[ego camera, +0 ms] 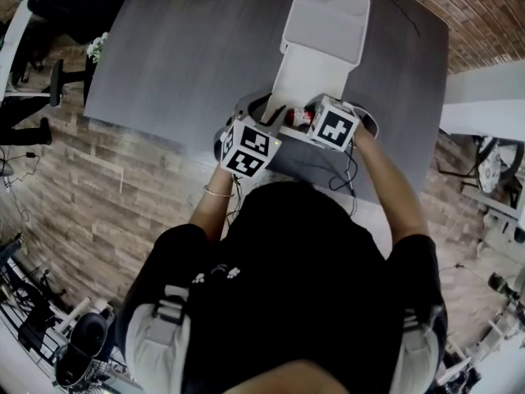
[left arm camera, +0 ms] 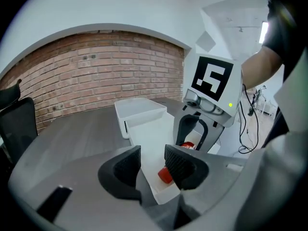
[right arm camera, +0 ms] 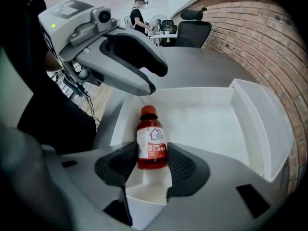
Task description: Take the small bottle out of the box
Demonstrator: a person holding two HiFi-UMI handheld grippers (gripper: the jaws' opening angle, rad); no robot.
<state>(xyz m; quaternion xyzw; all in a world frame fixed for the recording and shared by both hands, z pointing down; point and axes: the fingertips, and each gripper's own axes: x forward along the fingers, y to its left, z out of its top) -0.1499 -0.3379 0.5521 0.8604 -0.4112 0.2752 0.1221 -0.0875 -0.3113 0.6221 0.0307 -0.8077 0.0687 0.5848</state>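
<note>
A small red bottle point(right arm camera: 151, 141) with a red cap and a white label lies flat in the open white box point(right arm camera: 216, 124), cap pointing away. My right gripper point(right arm camera: 153, 166) points steeply down into the box, and its pads rest against both sides of the bottle's lower half. In the head view the bottle point(ego camera: 302, 118) shows as a red spot between the two marker cubes. My left gripper point(left arm camera: 153, 165) hovers at the near end of the box point(left arm camera: 149, 134), open, with nothing between its pads. Only the bottle's cap point(left arm camera: 165, 175) shows past its right pad.
The box sits near the front edge of a grey table point(ego camera: 164, 48), its lid point(ego camera: 324, 15) folded open away from me. A cable point(ego camera: 349, 171) trails over the table edge. Black office chairs point(ego camera: 57, 80) stand on the brick-pattern floor at left. A person point(right arm camera: 139, 13) stands far off.
</note>
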